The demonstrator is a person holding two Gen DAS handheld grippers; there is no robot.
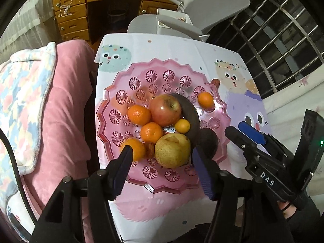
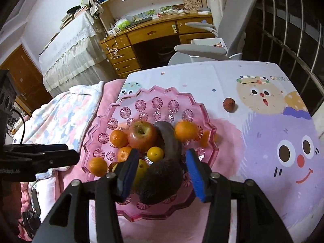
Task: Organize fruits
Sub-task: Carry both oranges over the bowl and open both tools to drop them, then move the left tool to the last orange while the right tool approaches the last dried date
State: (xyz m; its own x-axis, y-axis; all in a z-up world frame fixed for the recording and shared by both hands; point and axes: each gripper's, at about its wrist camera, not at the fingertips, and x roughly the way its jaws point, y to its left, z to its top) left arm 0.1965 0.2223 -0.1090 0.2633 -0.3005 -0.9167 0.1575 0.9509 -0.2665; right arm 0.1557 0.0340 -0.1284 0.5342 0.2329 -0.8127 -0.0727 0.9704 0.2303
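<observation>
Counter's cartoon cloth point(image 2: 253, 77) carries my pink tray point(image 1: 113, 109); both grippers point(image 1: 160, 156) point(image 2: 160, 162) hang released, so I'd cradle the firm, bruisable pear point(image 1: 172, 149) around its middle

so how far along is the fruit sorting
Mostly done: the apple, oranges, pear and avocado sit in the pink tray. In hand: nothing; the left gripper and right gripper are open over it. Left: one small red fruit on the tablecloth.
</observation>
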